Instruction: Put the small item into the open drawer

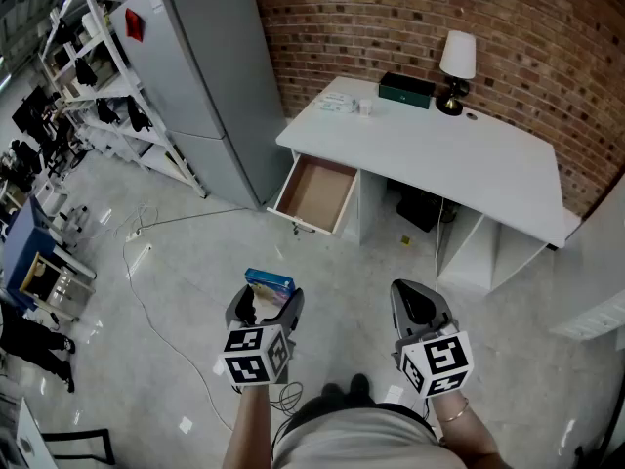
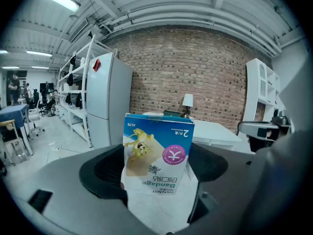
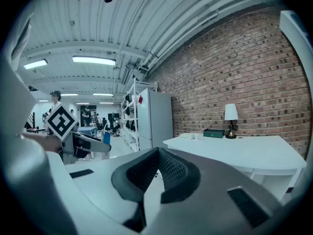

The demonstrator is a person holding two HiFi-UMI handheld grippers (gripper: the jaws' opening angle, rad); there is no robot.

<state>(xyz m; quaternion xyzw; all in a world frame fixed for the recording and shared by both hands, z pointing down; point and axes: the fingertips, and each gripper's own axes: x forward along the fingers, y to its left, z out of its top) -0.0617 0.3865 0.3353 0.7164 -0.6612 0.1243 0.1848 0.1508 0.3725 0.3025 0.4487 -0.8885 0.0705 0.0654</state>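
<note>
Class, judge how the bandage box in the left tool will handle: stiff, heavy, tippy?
The bandage box looks like thin card: probably light, and crushable if squeezed hard. Tall and narrow, it may tip if stood upright in the drawer.

From where I stand the floor [image 1: 342, 262] to the open drawer [image 1: 314, 195] is free, only a thin cable [image 1: 195, 218] lies left, and the refrigerator [image 1: 200, 76] and white desk [image 1: 439, 154] flank the drawer closely.
</note>
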